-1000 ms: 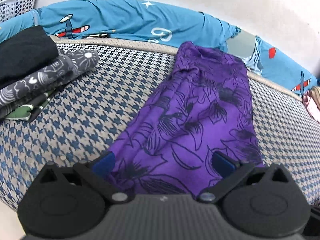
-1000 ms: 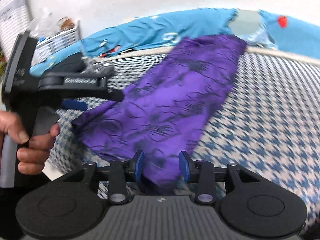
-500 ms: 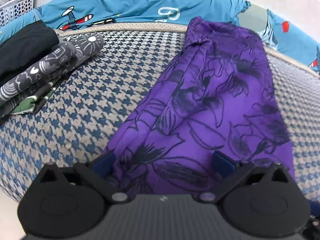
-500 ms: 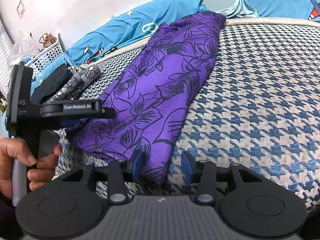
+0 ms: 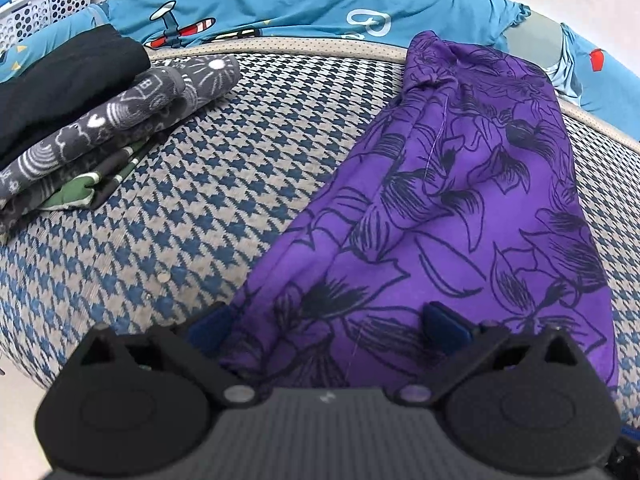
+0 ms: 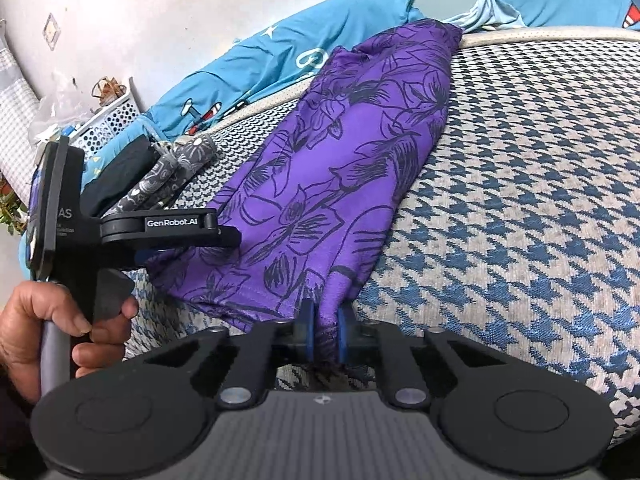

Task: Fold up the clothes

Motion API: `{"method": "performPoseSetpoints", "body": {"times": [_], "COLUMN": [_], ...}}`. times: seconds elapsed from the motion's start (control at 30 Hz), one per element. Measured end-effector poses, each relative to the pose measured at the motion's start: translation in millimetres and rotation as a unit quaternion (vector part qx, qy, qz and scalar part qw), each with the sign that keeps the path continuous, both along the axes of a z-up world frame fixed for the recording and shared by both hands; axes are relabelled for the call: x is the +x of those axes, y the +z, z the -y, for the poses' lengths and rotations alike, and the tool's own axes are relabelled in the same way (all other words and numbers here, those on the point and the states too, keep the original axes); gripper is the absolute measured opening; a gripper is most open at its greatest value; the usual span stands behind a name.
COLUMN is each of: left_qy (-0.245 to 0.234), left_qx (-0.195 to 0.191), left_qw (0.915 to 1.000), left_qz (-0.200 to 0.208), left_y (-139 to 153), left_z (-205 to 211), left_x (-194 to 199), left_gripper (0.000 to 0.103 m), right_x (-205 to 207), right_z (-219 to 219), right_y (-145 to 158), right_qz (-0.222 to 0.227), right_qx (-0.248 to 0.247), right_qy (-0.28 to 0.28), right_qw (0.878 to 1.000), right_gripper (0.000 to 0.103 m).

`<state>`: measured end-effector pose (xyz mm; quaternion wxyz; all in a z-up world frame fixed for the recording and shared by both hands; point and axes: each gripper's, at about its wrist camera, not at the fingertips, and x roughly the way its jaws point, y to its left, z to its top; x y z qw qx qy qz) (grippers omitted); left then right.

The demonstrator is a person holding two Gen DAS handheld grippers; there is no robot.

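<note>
Purple garment [image 6: 340, 184]: my right gripper [image 6: 325, 334] pinches its hem, left gripper [image 5: 326, 322] open astride it; "GenRobot.AI" readable; folded stack [image 5: 92, 120] upper left.

Purple garment [image 5: 460, 216] w/ dark navy line-drawn flowers. Cushion [image 5: 224, 184] under it was beige & blue houndstooth, w/ a beige dotted edge strip. Folded stack [image 5: 92, 128]: black on top, grey w/ white doodle print below, green & white at bottom. Sheet [image 5: 304, 0] behind was bright blue w/ red-and-white planes & white stars. Basket [image 5: 44, 8] was white w/ round holes. Grippers were black w/ blue pads [image 6: 306, 332].
</note>
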<state>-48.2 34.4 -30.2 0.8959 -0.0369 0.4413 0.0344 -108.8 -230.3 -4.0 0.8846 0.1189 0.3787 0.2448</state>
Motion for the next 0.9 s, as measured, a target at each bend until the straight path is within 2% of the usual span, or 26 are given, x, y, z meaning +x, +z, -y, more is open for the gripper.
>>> {"method": "performPoseSetpoints", "body": {"times": [0.4,0.9], "left_qy": [0.001,0.017], "left_qx": [0.009,0.017], "left_qw": [0.9999,0.9997], "left_qz": [0.005,0.005], "left_y": [1.4,0.2], "left_z": [-0.3,5.9], "left_x": [-12.0,-26.4], "left_gripper": [0.103,0.103], "right_x": [-13.4,-17.1], "right_z": [2.8,2.9], "right_y": [11.0,5.5], "right_qz": [0.012,0.004], "right_qx": [0.007,-0.031], "right_qy": [0.024,0.029], "right_qw": [1.0,0.999], "right_gripper": [0.01,0.01]}}
